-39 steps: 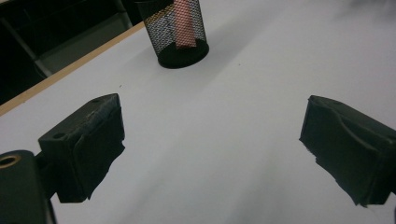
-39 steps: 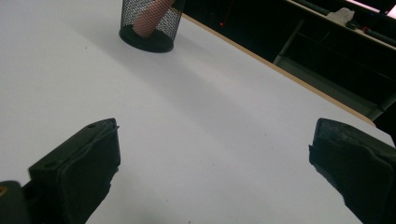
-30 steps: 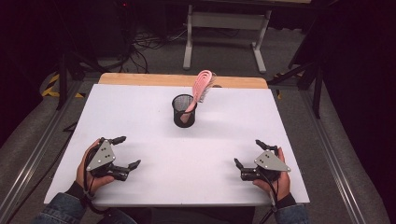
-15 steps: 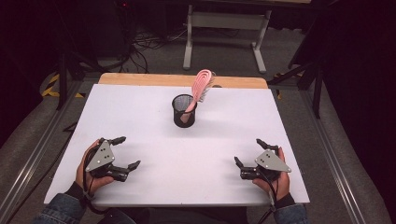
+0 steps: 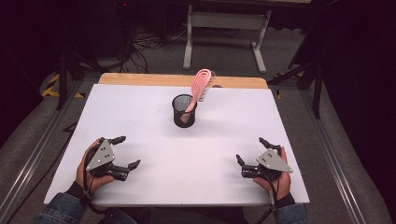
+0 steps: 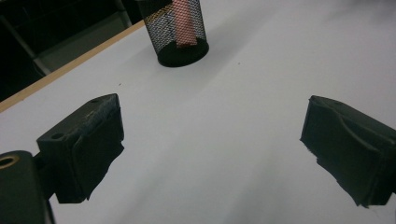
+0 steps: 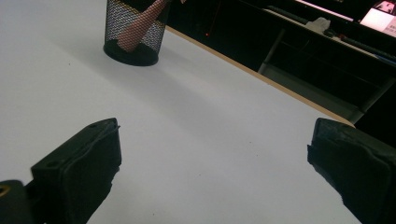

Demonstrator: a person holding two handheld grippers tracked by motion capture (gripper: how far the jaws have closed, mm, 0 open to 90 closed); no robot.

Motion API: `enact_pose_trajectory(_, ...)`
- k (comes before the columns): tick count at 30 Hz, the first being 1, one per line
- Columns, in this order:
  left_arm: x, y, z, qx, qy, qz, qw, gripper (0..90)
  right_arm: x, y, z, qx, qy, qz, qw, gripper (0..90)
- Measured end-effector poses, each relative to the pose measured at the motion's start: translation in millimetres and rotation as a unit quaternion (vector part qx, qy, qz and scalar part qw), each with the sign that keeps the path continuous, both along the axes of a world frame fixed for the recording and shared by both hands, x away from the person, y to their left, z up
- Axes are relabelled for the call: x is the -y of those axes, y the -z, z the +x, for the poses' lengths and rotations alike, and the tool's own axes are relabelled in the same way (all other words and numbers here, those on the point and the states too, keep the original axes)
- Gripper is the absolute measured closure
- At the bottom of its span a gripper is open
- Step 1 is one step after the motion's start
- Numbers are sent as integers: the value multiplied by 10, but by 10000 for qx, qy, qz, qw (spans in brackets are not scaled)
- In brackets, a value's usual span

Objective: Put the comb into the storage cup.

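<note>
White counter (image 5: 154,112) lying under everything, wooden strip (image 5: 154,79) showing along far edge. Black mesh cup (image 5: 184,110) standing upright at counter middle, toward far side. Pink hairbrush (image 5: 201,86) sitting handle-down in cup, head leaning out to right. Left claw (image 5: 125,151) resting near front left corner, jaws gaping wide, gripping nothing. Right claw (image 5: 251,156) resting near front right, likewise gaping wide, empty. Both sitting well apart from cup.

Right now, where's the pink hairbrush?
In the high view, the pink hairbrush stands handle-down in the black mesh cup, mid-table toward the far edge, leaning right.
</note>
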State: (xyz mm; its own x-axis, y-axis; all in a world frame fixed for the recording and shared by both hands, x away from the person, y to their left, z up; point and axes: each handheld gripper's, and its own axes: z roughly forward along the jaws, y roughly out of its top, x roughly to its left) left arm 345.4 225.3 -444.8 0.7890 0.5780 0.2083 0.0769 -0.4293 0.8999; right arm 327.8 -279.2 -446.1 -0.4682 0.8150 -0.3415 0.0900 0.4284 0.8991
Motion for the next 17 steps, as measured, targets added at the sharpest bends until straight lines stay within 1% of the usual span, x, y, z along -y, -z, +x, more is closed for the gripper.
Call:
enact_pose_trajectory(8, -5, -6, 9, -10, -14, -16, 10000, 67, -4, -1, 2, -6, -3, -14, 10000, 31)
enact_pose_trajectory(12, -3, -5, 15, -3, -9, 16, 10000, 67, -3, -2, 0, -6, -10, -22, 10000, 32)
enact_pose_trajectory(17, -11, -1, 31, -22, -21, -12, 10000, 67, -3, -4, 3, 0, -13, -33, 10000, 32)
